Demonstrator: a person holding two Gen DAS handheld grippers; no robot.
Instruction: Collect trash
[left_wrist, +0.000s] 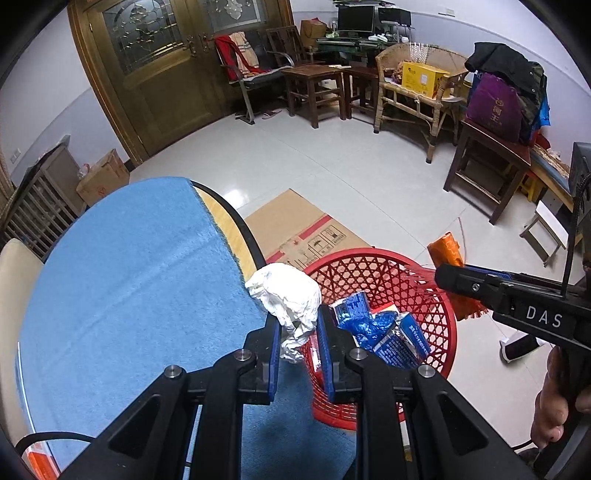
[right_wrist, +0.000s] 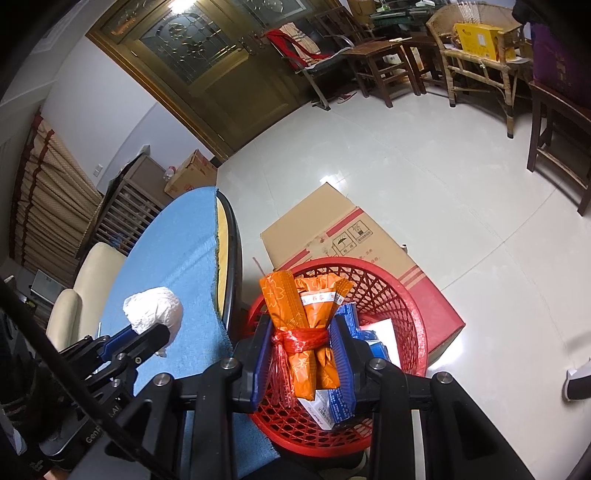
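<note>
A crumpled white paper wad (left_wrist: 288, 291) is pinched between the blue pads of my left gripper (left_wrist: 298, 321), which is shut on it. It hangs at the table's edge, just left of the red lattice basket (left_wrist: 448, 321). My right gripper (right_wrist: 303, 325) is shut on an orange packet bundle (right_wrist: 306, 306) tied with red string, held over the basket (right_wrist: 417, 314). Blue wrappers (left_wrist: 384, 332) and a white card lie inside the basket. In the left wrist view the right gripper (left_wrist: 443, 273) and the bundle (left_wrist: 445, 249) hang over the basket's right rim. In the right wrist view the left gripper (right_wrist: 147, 336) and the wad (right_wrist: 155, 308) are on the left.
A round table under a blue cloth (left_wrist: 129, 277) fills the left. A flat cardboard box (left_wrist: 303, 225) lies on the tiled floor behind the basket. Wooden stools, a wicker chair and a brown double door stand at the far wall. A cream chair (right_wrist: 92, 273) is beside the table.
</note>
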